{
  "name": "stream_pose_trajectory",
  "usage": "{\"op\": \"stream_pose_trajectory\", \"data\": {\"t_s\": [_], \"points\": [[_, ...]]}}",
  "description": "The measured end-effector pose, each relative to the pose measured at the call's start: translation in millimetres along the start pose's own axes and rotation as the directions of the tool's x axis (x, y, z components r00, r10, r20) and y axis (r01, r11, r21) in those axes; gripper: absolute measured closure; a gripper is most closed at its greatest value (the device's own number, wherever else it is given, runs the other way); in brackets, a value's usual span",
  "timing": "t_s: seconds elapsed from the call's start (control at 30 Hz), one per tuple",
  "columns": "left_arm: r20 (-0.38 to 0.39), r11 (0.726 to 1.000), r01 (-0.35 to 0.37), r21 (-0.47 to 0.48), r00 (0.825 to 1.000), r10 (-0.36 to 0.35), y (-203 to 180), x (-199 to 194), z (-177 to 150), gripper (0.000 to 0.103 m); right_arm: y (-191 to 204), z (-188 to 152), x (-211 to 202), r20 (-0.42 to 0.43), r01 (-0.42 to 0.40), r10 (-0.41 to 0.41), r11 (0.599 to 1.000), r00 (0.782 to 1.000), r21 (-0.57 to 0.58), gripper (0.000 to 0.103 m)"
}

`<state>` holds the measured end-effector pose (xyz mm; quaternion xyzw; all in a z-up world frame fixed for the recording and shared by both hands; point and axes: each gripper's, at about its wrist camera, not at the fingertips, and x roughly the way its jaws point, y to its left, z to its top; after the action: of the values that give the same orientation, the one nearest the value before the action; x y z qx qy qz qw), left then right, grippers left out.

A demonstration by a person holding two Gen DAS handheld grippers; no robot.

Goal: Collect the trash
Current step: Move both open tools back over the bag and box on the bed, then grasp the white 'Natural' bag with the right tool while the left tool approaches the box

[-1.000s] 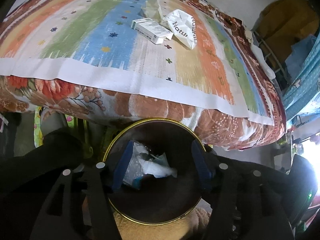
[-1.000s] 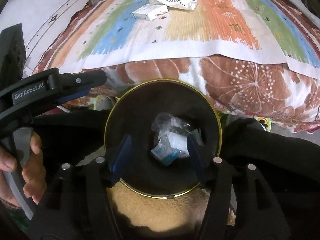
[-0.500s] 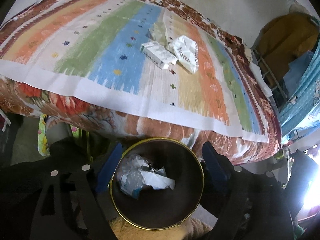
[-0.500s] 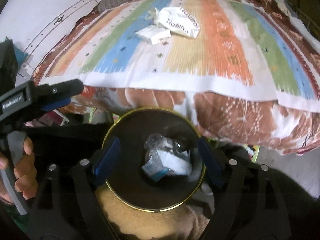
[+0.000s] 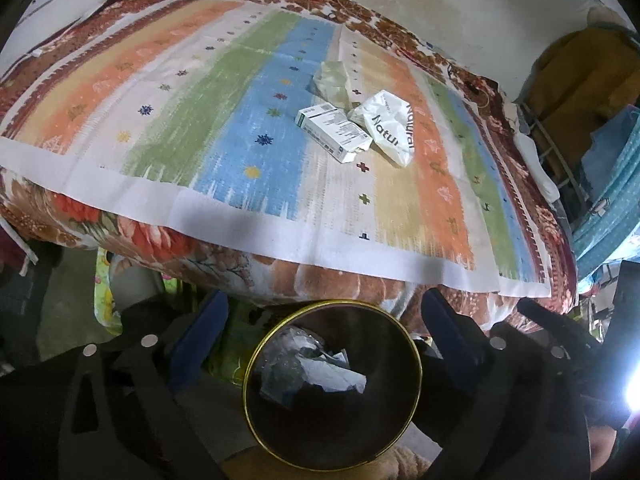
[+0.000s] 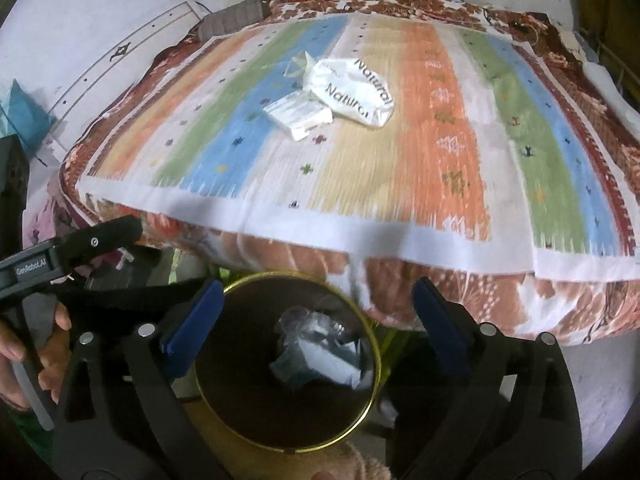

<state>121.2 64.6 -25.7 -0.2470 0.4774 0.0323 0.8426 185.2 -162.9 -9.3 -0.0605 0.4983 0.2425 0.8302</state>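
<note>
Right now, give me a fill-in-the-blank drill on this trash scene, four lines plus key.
1. The white bag on the striped bedsheet reads ____.
2. The small carton lies ____ the bag.
3. The bin has a ____ rim.
4. Left gripper and right gripper are both ____.

Natural; beside; gold; open

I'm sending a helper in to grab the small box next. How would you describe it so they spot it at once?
Look at the striped cloth covering the bed; three pieces of litter lie clustered on its far half. The small box is the flat white carton with fine print, touching the crumpled white bag lettered "Natural". It is the only stiff, rectangular piece; the clear wrapper behind it is crumpled too.
</note>
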Motion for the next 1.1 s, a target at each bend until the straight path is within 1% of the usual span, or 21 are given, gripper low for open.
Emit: {"op": "stream_pose_trajectory", "data": {"t_s": [0.03,0.1,0.2,0.27,0.3,0.37,0.43,0.53,0.6,0.67,0.7,0.73,0.8,0.9,1.0,1.1], "points": [[-0.013,1.0,0.013,-0.014,1.0,-0.014,2,2,3,0.006,-1,4,0,0.003,0.005,-0.005,1.0,1.0,0.001,0.009],[-0.012,0.999,0.009,-0.031,1.0,-0.01,4,4,8,0.006,-3,15,2,0.005,0.002,-0.002,1.0,1.0,0.006,0.009],[0.012,0.999,-0.04,-0.007,0.999,0.04,2,7,19,0.006,-3,30,5,0.02,-0.01,0.01,1.0,1.0,-0.003,0.009],[0.033,0.997,-0.077,0.009,0.996,0.077,0,8,31,0.006,-3,39,9,0.023,0.004,-0.004,1.0,1.0,-0.026,0.009],[0.035,0.996,-0.085,0.016,0.996,0.084,-1,9,35,0.006,-4,43,12,0.023,0.012,-0.011,0.999,1.0,-0.035,0.009],[0.028,0.994,-0.101,0.028,0.995,0.101,-1,14,49,0.006,-7,55,19,0.027,0.013,-0.012,0.999,1.0,-0.039,0.009],[0.025,0.993,-0.114,0.015,0.993,0.113,2,18,67,0.006,-8,66,26,0.029,0.005,-0.004,0.999,1.0,-0.04,0.009],[0.03,0.99,-0.136,0.022,0.99,0.135,6,26,92,0.006,-6,81,41,0.032,0.021,-0.019,0.997,0.999,-0.076,0.009],[0.023,0.989,-0.149,0.026,0.989,0.148,9,34,105,0.006,-10,91,50,0.046,0.02,-0.017,0.998,0.999,-0.059,0.009],[0.011,0.99,-0.142,0.006,0.99,0.142,14,43,118,0.006,-17,101,60,0.039,0.008,-0.007,1.0,0.999,-0.013,0.009],[0.007,0.99,-0.142,-0.005,0.99,0.142,16,46,123,0.006,-19,104,65,0.03,0.001,-0.001,1.0,1.0,-0.011,0.009],[0.002,0.989,-0.145,-0.016,0.989,0.145,19,52,129,0.006,-19,107,71,0.024,0.007,-0.006,1.0,1.0,-0.025,0.009],[-0.005,0.989,-0.144,-0.03,0.99,0.144,22,62,138,0.006,-18,112,83,0.029,0.053,-0.051,0.996,0.998,-0.068,0.009],[-0.012,0.989,-0.137,-0.05,0.991,0.137,25,74,146,0.006,-24,117,98,0.025,0.047,-0.046,0.997,0.999,-0.055,0.009],[-0.031,0.991,-0.111,-0.077,0.994,0.109,26,89,151,0.006,-29,124,110,0.031,0.044,-0.042,0.998,0.999,-0.049,0.009],[-0.038,0.991,-0.078,-0.112,0.997,0.074,25,99,156,0.006,-29,131,123,0.026,0.059,-0.058,0.997,0.998,-0.058,0.009]]}}
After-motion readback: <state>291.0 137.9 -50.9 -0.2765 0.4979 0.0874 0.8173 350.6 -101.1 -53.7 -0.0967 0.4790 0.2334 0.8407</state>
